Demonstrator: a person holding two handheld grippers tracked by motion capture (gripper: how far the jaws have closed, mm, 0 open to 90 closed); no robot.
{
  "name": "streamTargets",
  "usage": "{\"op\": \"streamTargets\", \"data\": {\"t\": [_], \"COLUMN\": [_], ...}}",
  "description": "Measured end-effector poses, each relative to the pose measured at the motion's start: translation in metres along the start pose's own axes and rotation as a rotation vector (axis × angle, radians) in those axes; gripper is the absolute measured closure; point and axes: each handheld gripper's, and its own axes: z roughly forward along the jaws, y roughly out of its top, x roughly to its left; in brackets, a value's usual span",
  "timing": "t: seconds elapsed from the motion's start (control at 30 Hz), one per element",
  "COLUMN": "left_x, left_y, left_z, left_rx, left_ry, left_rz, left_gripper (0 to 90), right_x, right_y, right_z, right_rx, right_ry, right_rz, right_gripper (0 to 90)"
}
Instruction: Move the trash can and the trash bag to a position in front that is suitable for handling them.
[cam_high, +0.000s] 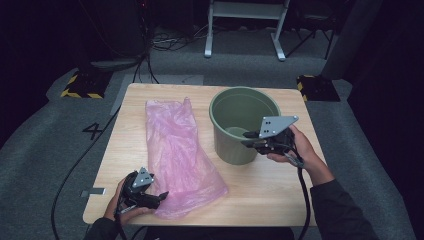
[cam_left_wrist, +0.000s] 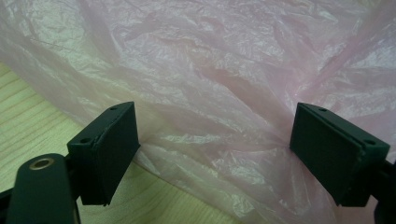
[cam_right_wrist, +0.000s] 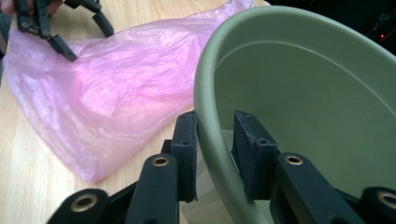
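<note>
- Dark room with grey carpet, and a light wooden table (cam_high: 260, 190) in the middle of it.
- A crinkly, see-through pink plastic bag (cam_high: 175, 150) lies flat on the table's left half, just beside a round olive-green plastic bucket (cam_high: 240, 107) that stands upright.
- The left gripper (cam_high: 161, 198) sits at the bag's near edge, jaws spread wide with film between them, nothing pinched.
- The right gripper (cam_right_wrist: 212, 154) straddles the bucket's rim, one jaw inside, one outside, pretty much clamped on it.

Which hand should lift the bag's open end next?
Left, probably. Its tongs stand open with the pink bag bunched between the pads at its near end. The right tongs straddle the green bucket rim, one pad inside, one outside, steadying it.
</note>
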Motion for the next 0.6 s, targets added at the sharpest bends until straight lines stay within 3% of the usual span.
{"op": "streamTargets", "data": {"t": [0.4,0.47,0.5,0.53,0.6], "left_x": [-0.004,-0.006,-0.007,-0.007,-0.009], "left_y": [0.002,0.003,0.003,0.003,0.004], "left_z": [0.002,0.003,0.003,0.003,0.004], "left_rx": [-0.002,-0.002,-0.001,-0.001,-0.001], "left_ry": [-0.001,-0.002,-0.005,-0.005,-0.008], "left_rz": [0.0,0.001,-0.001,-0.001,0.003], "left_gripper": [15.0,15.0,15.0,15.0,15.0], "right_x": [0.017,0.021,0.023,0.023,0.027], "right_y": [-0.016,-0.023,-0.026,-0.026,-0.031], "right_z": [-0.023,-0.029,-0.034,-0.034,-0.043], "right_rx": [-0.021,-0.061,-0.093,-0.093,-0.123], "right_ry": [-0.025,-0.05,-0.064,-0.064,-0.122], "right_rz": [-0.017,0.0,0.008,0.008,0.033], "right_gripper": [70.6,63.0,54.9,54.9,42.2]}}
